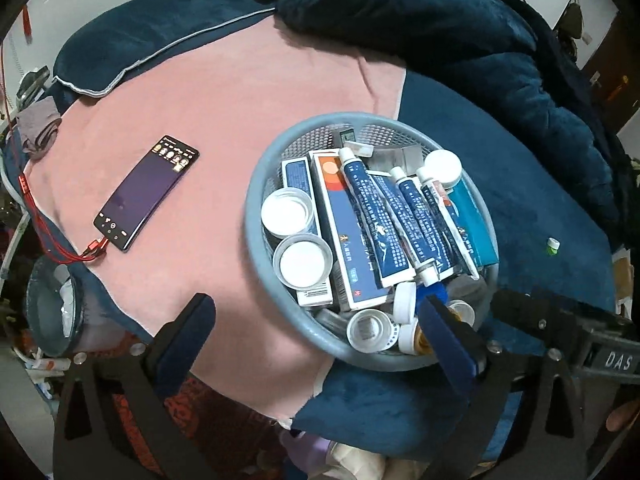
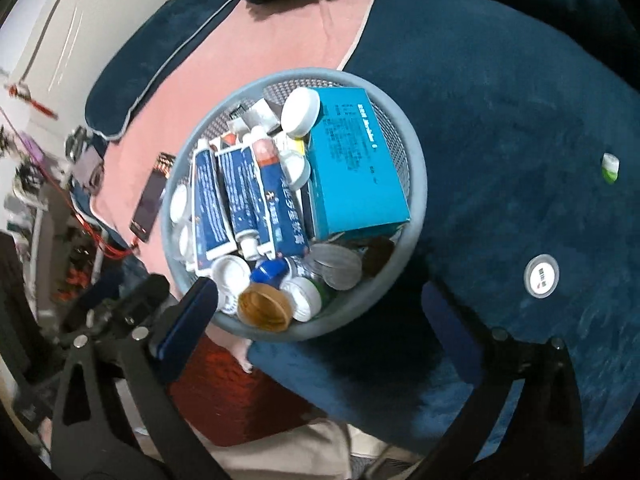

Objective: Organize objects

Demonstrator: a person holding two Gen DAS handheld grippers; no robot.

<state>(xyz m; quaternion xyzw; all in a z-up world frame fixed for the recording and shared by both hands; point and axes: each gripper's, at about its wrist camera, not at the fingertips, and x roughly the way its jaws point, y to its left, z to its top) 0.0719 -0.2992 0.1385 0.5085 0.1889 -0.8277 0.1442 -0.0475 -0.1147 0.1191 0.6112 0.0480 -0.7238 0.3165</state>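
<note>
A round grey mesh basket (image 1: 256,216) (image 2: 416,168) sits on a bed, filled with blue ointment tubes (image 1: 376,216) (image 2: 240,196), medicine boxes, a teal box (image 2: 352,160), white caps and small jars. My left gripper (image 1: 316,316) is open and empty, its jaws spanning the basket's near rim. My right gripper (image 2: 320,304) is open and empty, also over the basket's near rim. A small round white container (image 2: 542,276) and a small green-and-white bottle (image 2: 611,167) (image 1: 553,246) lie loose on the blue blanket to the right.
A phone (image 1: 146,192) with a red cable lies on the pink sheet (image 1: 224,92) left of the basket. Blue pillows (image 1: 132,48) and a dark blue duvet (image 1: 460,40) lie behind. A grey bin (image 1: 48,308) stands beside the bed at left.
</note>
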